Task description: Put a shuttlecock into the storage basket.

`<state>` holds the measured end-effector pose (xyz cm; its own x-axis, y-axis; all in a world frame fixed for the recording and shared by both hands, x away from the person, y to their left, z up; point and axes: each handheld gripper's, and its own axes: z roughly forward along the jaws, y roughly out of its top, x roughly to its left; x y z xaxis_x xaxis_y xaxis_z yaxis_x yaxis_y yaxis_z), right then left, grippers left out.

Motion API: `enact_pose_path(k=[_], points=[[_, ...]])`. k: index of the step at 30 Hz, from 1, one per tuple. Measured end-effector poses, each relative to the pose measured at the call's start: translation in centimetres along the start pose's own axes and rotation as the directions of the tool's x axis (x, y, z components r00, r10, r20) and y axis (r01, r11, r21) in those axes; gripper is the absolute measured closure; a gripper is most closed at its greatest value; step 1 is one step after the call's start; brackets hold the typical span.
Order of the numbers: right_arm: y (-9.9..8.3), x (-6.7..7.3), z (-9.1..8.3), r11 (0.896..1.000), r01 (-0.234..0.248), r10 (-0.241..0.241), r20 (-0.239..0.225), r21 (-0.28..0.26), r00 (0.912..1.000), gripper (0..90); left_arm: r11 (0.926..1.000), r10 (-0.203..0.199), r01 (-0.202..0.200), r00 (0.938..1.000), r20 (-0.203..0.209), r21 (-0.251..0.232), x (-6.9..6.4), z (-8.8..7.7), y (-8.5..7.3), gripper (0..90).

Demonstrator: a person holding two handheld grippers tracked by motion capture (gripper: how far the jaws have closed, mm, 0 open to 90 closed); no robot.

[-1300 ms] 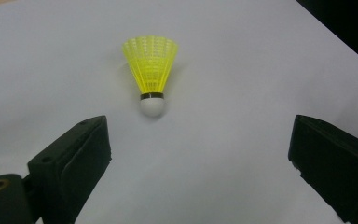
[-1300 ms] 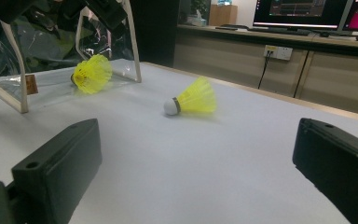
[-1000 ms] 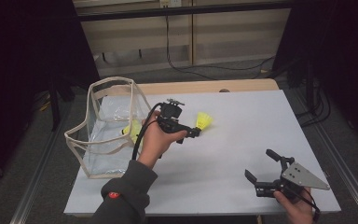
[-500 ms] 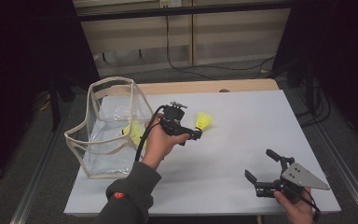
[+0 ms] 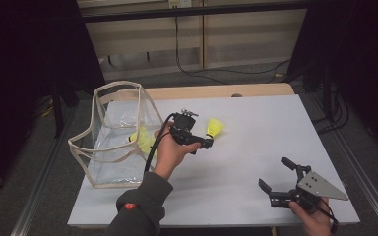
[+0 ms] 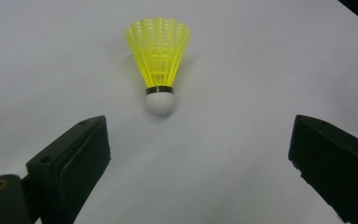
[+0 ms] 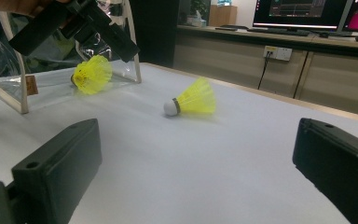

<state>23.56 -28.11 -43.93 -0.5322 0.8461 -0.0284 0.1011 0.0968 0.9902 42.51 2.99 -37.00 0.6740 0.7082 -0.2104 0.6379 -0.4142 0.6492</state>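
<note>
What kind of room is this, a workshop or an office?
Probably a lab or office workroom: computer monitors glow on a back counter, cables run to a wall socket, and a plain white table serves as the work surface.

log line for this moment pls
left gripper: open, over shuttlecock lying on table | right gripper: open, idle near table edge | second shuttlecock in clear bag | step: approach to grasp

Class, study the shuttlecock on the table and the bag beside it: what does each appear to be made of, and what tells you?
Shuttlecock: yellow skirt looks like moulded plastic, shown by its fine mesh ribbing; the white matt tip may be foam or cork. Bag: clear glossy plastic film, see-through and creased with glints, edged in beige trim that looks like fabric.
</note>
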Motion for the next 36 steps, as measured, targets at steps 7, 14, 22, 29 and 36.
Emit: enact_pose_path(k=[7, 14, 22, 29, 36], points=[[0.0, 0.0, 0.0, 1.000, -0.001, 0.001, 0.000, 0.000, 1.0000, 1.2, 1.0000, -0.003, 0.003, 1.0000, -0.005, 0.003, 0.0, 0.7, -0.2, 5.4], [-0.1, -0.1, 0.0, 1.000, 0.003, -0.003, 0.002, 0.002, 1.0000, 1.2, 1.0000, -0.003, 0.003, 0.9999, -0.011, 0.004, 0.0, 1.4, -0.3, 5.4], [-0.1, -0.1, 0.0, 1.000, 0.003, -0.003, 0.002, 0.002, 1.0000, 1.2, 0.9999, 0.009, -0.008, 0.9998, -0.020, 0.008, 0.2, 2.3, -0.5, 5.4], [-0.1, -0.1, 0.0, 1.000, 0.004, -0.004, 0.001, 0.001, 1.0000, 1.2, 0.9999, 0.011, -0.011, 0.9995, -0.029, 0.010, 0.3, 2.9, -0.6, 6.4], [0.0, -0.1, 0.0, 1.000, 0.002, -0.002, 0.002, 0.000, 1.0000, 1.2, 0.9999, 0.012, -0.012, 0.9993, -0.035, 0.011, 0.2, 3.5, -0.6, 6.6]])
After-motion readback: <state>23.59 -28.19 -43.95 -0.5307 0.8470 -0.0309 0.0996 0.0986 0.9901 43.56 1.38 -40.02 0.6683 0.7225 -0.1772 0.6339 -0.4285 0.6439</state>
